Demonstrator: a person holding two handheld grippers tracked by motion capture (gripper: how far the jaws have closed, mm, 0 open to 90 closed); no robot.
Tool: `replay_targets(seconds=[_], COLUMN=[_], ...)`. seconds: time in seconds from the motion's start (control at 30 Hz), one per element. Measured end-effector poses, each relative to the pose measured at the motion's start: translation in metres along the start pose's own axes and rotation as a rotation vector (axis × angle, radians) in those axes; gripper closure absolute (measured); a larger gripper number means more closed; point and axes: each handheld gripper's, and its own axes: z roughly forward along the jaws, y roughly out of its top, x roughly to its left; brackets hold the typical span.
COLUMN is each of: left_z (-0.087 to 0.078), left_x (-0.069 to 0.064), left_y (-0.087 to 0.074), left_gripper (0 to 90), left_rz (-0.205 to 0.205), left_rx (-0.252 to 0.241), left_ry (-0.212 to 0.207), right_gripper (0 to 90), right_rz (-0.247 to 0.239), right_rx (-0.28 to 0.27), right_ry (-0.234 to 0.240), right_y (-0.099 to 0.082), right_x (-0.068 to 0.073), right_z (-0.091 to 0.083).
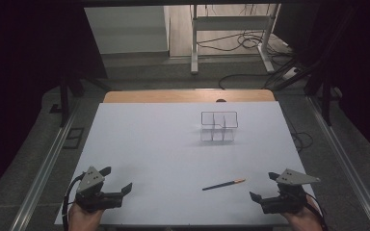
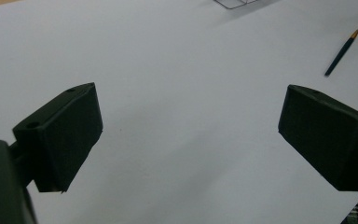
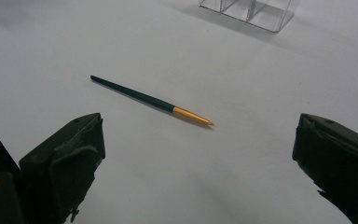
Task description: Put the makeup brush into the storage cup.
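Pen (image 3: 151,101), dark barrel, orange tip

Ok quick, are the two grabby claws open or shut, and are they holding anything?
Left gripper: open, holding nothing.
Right gripper: open, holding nothing; the pen lies on the table apart from it.

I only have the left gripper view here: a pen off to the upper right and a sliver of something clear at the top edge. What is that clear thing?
Observer: A clear divided organizer, standing upright on the white table beyond the pen.
Operator: Which gripper is nearer the pen?
Observer: The right gripper; the pen lies just ahead of its open jaws, untouched.
Operator: Anything in the organizer?
Observer: Its compartments look empty in the right gripper view.
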Motion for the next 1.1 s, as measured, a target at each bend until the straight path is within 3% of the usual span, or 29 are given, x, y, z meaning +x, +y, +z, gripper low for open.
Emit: replay_targets(seconds=[0.13,0.27,0.33,0.53,0.77,0.87,1.1], left_z=[0.001,0.001,0.002,0.004,0.002,0.003,0.003], left_x=[-0.004,-0.013,-0.015,-0.018,-0.012,-0.010,-0.009], left_y=[0.001,0.001,0.001,0.001,0.000,0.000,-0.001], left_gripper=[5.4,5.3,5.2,3.2,2.6,2.7,2.7], left_rz=[0.035,0.101,0.107,0.099,0.024,-0.001,-0.005], left_rx=[0.014,-0.011,-0.011,0.001,-0.033,-0.023,-0.015], left_ry=[0.011,0.016,0.008,-0.026,-0.069,-0.088,-0.094], right_gripper=[1.6,1.9,1.9,3.1,2.9,2.5,3.5], right_rz=[-0.025,-0.041,-0.040,-0.039,-0.054,-0.069,-0.050], right_rx=[-0.017,-0.003,0.011,0.031,0.047,0.046,0.072], right_ry=[0.002,0.003,0.002,0.005,0.010,0.006,0.043], right_y=[0.001,0.001,0.001,0.000,0.001,0.003,0.007], right_x=[0.002,0.002,0.002,0.002,0.002,0.001,0.003], right_z=[-0.001,0.000,0.002,0.004,0.004,0.003,0.006])
